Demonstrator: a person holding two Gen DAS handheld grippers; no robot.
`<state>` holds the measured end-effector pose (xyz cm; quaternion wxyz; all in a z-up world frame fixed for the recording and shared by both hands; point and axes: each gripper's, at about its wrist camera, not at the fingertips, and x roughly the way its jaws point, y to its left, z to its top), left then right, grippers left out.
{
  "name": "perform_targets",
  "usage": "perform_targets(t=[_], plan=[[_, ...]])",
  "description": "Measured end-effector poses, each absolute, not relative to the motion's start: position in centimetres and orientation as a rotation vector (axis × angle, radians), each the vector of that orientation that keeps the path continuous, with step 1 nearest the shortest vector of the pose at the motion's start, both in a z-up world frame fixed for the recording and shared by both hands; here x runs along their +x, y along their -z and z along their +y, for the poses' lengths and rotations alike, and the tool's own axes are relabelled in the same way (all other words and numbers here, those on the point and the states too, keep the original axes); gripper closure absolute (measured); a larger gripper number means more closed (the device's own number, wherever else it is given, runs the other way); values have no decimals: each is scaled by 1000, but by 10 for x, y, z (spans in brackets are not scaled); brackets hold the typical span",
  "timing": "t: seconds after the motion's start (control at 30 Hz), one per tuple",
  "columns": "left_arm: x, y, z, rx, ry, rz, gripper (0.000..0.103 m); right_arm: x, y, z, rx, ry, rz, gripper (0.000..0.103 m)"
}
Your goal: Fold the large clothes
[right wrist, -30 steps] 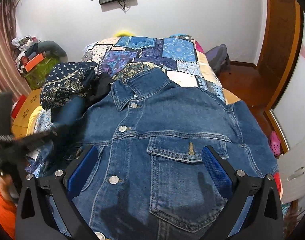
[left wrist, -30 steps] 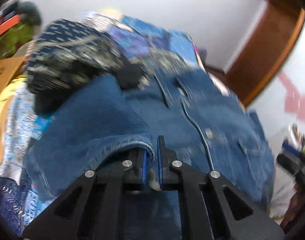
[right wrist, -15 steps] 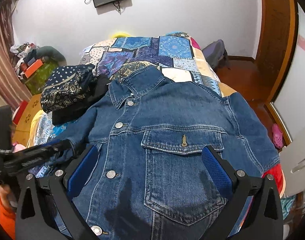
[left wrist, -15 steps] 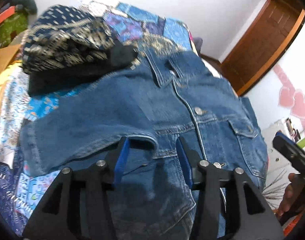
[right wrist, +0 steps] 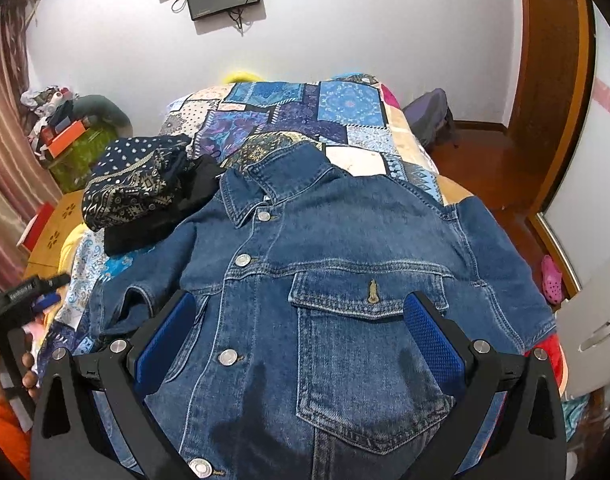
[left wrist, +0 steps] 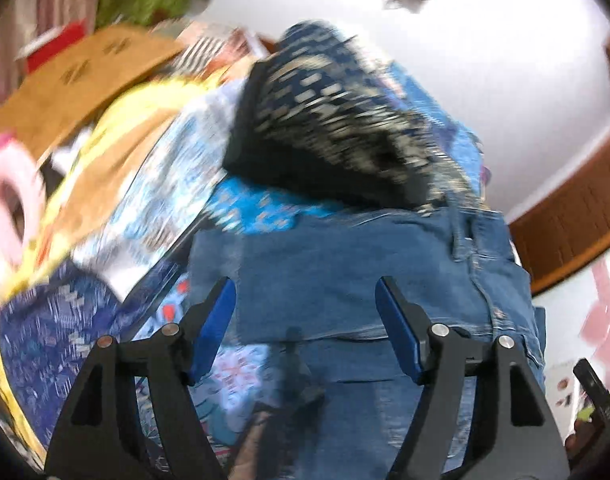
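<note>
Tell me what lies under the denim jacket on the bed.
The denim jacket lies front-up, buttoned, on a patchwork bedspread, which shows beyond its collar and beside its left sleeve. Something red peeks out at its right edge. Whatever lies beneath the jacket's middle is covered.

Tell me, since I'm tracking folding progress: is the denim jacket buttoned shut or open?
Buttoned shut: the denim jacket lies front-up on the patchwork bedspread, its front edges meeting along the fastened button row.

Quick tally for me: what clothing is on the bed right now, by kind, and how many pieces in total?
Denim jacket: 1, spread flat, front up
Patterned navy garment: 1, folded, beside the collar
Black garment: 1, under the patterned one
Total: 3 on the patchwork quilt
</note>
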<state>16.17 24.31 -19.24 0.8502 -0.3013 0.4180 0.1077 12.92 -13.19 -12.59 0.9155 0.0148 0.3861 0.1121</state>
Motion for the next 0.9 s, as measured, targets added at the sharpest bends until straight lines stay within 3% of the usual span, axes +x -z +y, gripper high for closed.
perform_targets(t=[0.4, 0.9], plan=[[154, 293, 279, -1029, -192, 1027, 32, 142, 133, -123, 7, -217, 817, 0], [157, 310, 272, -1194, -143, 1041, 25, 146, 141, -122, 4, -228, 843, 0]])
